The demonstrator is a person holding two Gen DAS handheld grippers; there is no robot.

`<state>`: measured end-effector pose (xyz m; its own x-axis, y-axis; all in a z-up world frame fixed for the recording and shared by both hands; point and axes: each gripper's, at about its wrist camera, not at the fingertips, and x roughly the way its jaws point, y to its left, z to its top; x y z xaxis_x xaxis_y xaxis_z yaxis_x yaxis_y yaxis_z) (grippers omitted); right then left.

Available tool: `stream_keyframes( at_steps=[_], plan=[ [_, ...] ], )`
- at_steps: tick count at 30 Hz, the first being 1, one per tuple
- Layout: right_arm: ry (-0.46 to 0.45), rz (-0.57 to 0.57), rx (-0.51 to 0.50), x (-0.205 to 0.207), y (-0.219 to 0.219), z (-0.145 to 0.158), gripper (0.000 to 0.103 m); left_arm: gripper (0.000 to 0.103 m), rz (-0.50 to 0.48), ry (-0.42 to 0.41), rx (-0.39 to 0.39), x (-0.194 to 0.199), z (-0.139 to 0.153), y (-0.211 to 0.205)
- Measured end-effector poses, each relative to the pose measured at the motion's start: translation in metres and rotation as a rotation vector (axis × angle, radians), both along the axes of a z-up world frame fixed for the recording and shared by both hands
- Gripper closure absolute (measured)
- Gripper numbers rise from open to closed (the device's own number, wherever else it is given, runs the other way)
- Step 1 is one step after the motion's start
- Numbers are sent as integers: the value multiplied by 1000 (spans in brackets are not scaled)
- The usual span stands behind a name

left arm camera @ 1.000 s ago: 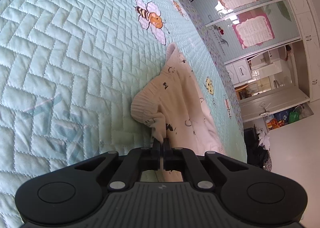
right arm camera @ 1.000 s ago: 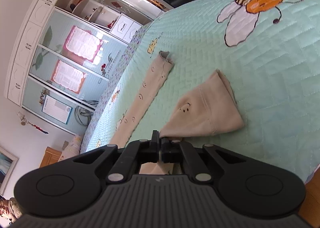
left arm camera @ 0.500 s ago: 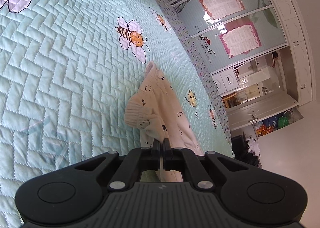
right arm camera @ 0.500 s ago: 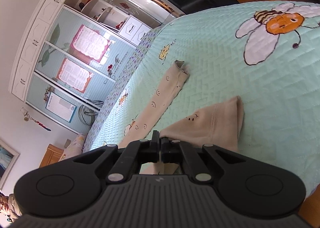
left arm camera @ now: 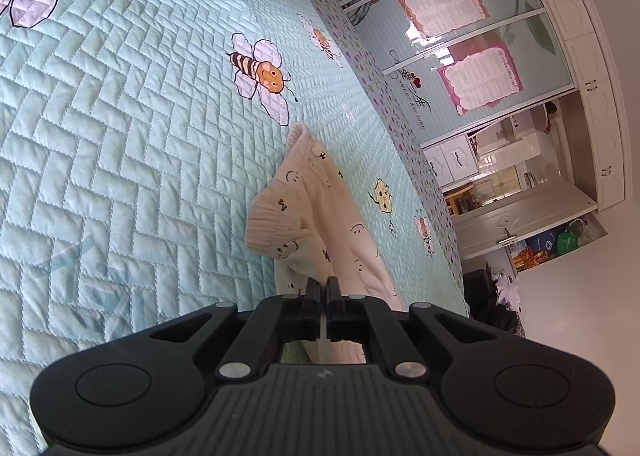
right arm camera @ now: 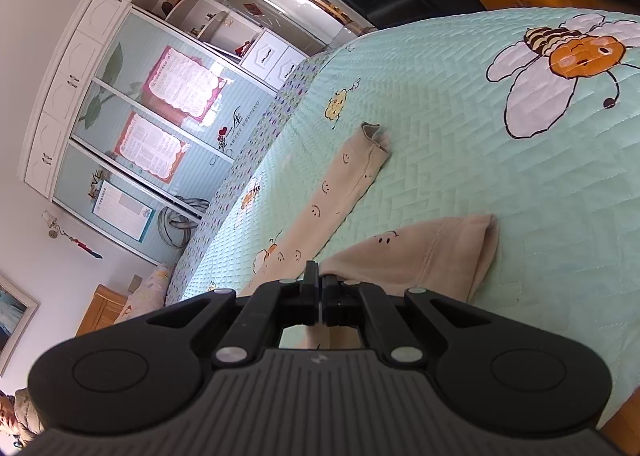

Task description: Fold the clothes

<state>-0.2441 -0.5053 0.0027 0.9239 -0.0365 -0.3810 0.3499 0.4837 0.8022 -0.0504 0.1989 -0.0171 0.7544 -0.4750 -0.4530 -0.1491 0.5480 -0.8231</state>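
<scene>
Left tongs (left arm camera: 323, 283), in the left wrist view, are pinched tight on a bunched edge of the cream knitted child's trousers printed with small black smiley faces (left arm camera: 316, 212), and the cloth rises from the mint-green quilted bedspread with appliqué bees (left arm camera: 120, 136) in a taut ridge toward the grip; the ribbed waistband humps up on the near side of the orange bee patch (left arm camera: 262, 74), which suggests the hold is there to lift that end clear so it can be carried over. Right tongs (right arm camera: 321, 276), in the right wrist view, are likewise clamped on a corner of the same garment; one leg lies flat, its cuff (right arm camera: 374, 134) pointing toward the large bee patch (right arm camera: 560, 68), while the gripped part is doubled back, its fold edge (right arm camera: 486, 240) nearer that bee. Judging by both pinches, the trousers are mid-fold, held at two corners to keep the edges aligned.
</scene>
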Motion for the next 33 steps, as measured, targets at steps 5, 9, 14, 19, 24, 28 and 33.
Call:
stream_keyframes(
  at_steps=[5, 9, 14, 19, 24, 28, 33],
  plan=[
    [3, -15, 15, -4, -2, -5, 101, 102, 3, 9, 3, -3, -5, 2],
    [9, -18, 13, -6, -1, -6, 101, 102, 6, 13, 11, -7, -9, 3],
    [13, -22, 4, -8, -2, -5, 101, 102, 10, 16, 20, -12, -9, 7],
    [6, -22, -9, -9, -3, 0, 101, 102, 14, 18, 29, -18, -9, 11],
    [15, -19, -5, -10, -3, -4, 101, 102, 18, 20, 37, -23, -9, 15],
    [19, -20, -14, -12, -3, -3, 101, 102, 19, 21, 46, -27, -9, 19],
    [34, -17, -35, -15, -2, -3, 101, 102, 6, 28, 77, -30, -8, 21]
  ],
)
